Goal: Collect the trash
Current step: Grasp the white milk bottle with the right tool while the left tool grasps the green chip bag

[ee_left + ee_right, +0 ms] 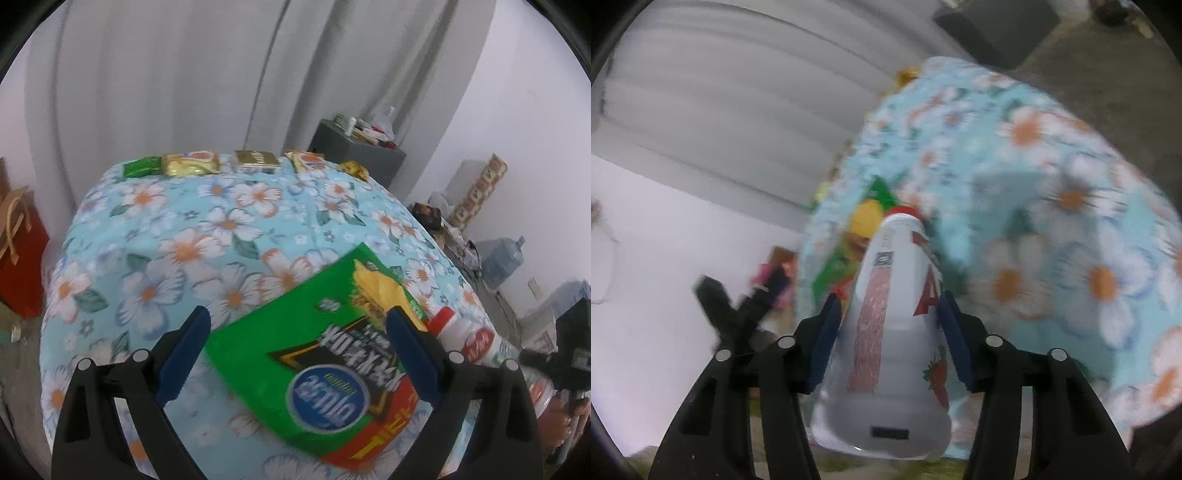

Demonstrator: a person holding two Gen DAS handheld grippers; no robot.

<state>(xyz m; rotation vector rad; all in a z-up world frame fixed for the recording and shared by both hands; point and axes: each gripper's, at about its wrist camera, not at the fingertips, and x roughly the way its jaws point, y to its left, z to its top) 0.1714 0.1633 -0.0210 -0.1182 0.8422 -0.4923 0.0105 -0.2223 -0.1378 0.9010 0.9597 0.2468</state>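
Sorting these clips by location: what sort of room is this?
Likely a lived-in bedroom or storeroom: floral cloth over a table or bed, grey curtain, water jug on the floor.

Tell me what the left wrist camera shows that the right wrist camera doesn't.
Only the left wrist view shows the row of snack packets along the table's far edge, the red gift bag and the water jug. Only the right wrist view shows the right gripper with its jaws on the white bottle. Both show the green snack bag, that bottle and the floral tablecloth.
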